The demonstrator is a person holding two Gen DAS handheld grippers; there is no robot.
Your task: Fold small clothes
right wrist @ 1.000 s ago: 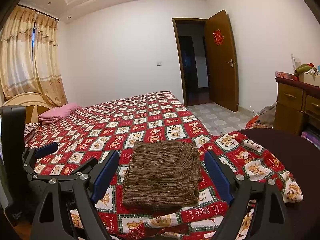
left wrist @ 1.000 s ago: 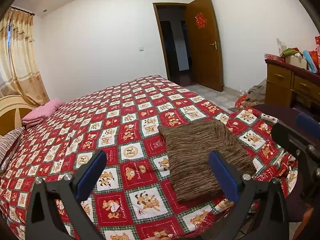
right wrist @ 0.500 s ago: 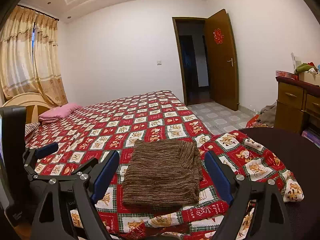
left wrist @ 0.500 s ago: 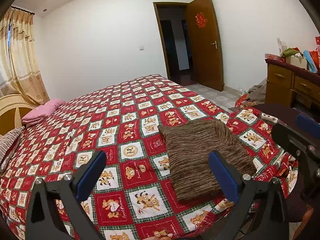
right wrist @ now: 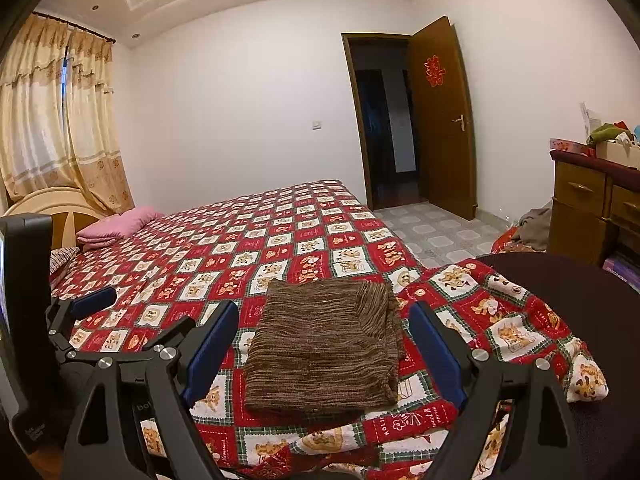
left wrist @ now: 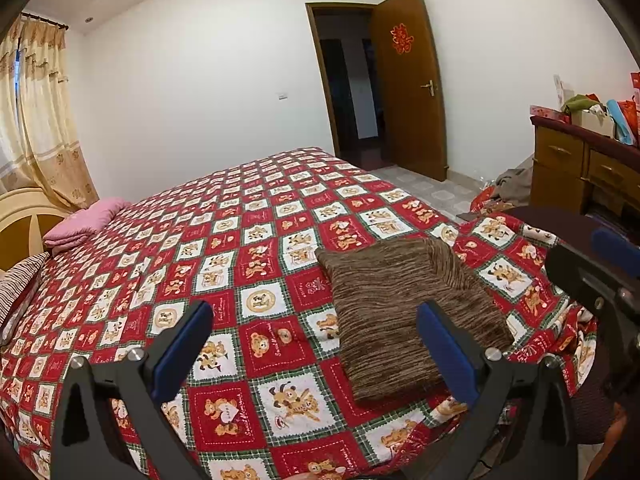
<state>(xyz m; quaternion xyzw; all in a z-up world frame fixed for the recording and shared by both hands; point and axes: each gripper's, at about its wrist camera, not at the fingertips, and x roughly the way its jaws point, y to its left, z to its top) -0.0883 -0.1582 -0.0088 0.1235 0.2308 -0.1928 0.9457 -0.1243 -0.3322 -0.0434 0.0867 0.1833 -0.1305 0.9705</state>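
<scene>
A folded brown striped knit garment [left wrist: 404, 312] lies flat near the front edge of the bed; in the right wrist view the garment [right wrist: 324, 348] sits between my fingers, farther off. My left gripper [left wrist: 316, 344] is open and empty, held above the bedspread to the garment's left. My right gripper [right wrist: 324, 356] is open and empty, held back from the garment's near edge. The right gripper also shows at the right edge of the left wrist view [left wrist: 600, 276], and the left gripper at the left of the right wrist view [right wrist: 80, 312].
The bed [left wrist: 240, 240] has a red checked teddy-bear spread. A pink folded cloth [left wrist: 84, 224] lies by the headboard. A wooden dresser [left wrist: 580, 164] with clutter stands at the right. A dark round surface [right wrist: 580, 300] is at the bed's right corner. The door [right wrist: 440, 120] stands open.
</scene>
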